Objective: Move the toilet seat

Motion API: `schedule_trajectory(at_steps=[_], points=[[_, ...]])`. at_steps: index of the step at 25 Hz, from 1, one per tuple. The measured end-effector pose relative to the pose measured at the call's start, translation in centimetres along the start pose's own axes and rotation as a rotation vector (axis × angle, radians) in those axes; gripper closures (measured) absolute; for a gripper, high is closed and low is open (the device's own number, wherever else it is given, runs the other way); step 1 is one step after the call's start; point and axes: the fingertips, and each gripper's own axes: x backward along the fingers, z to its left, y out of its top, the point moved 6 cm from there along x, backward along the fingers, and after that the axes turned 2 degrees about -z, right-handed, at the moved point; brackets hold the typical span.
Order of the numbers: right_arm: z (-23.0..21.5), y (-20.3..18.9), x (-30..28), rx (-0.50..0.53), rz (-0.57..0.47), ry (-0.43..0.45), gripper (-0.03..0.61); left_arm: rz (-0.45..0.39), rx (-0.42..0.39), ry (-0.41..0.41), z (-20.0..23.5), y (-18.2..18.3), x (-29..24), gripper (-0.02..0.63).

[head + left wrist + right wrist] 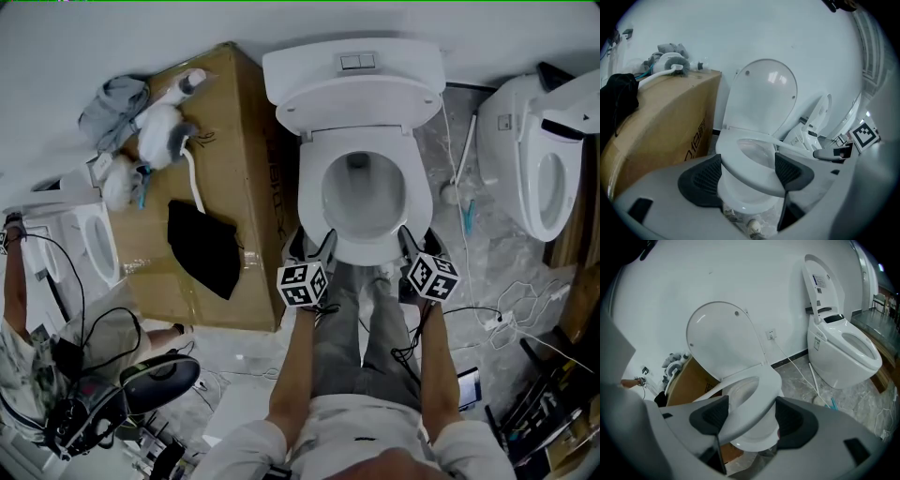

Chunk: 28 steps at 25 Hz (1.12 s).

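A white toilet (361,94) stands against the wall with its lid (764,98) raised. The toilet seat (412,202) lies about level over the bowl. My left gripper (314,246) is at the seat's front left and my right gripper (419,242) at its front right. In the left gripper view the jaws of the left gripper (745,171) stand wide apart with the seat's front rim (745,164) between them. In the right gripper view, the right gripper (747,420) straddles the seat (759,397) the same way. Whether the pads touch it I cannot tell.
A big cardboard box (234,112) stands left of the toilet, with a black cloth (206,248) and grey and white items on it. A second toilet (539,169) stands at the right, a third (94,244) at the left. Cables (511,305) lie on the floor.
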Motion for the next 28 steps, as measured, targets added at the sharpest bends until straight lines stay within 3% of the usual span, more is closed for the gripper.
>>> schedule_trajectory(at_steps=[12, 17, 28], points=[[1.3, 3.4, 0.8, -0.079, -0.03, -0.012, 0.245, -0.073, -0.039, -0.013, -1.0, 4.1, 0.6, 0.264], [1.9, 5.0, 1.0, -0.123, -0.051, -0.016, 0.245, -0.103, -0.101, -0.029, -1.6, 6.2, 1.0, 0.264], [2.9, 7.9, 1.2, -0.199, -0.087, -0.012, 0.245, -0.151, -0.274, -0.171, -5.4, 9.1, 4.7, 0.265]])
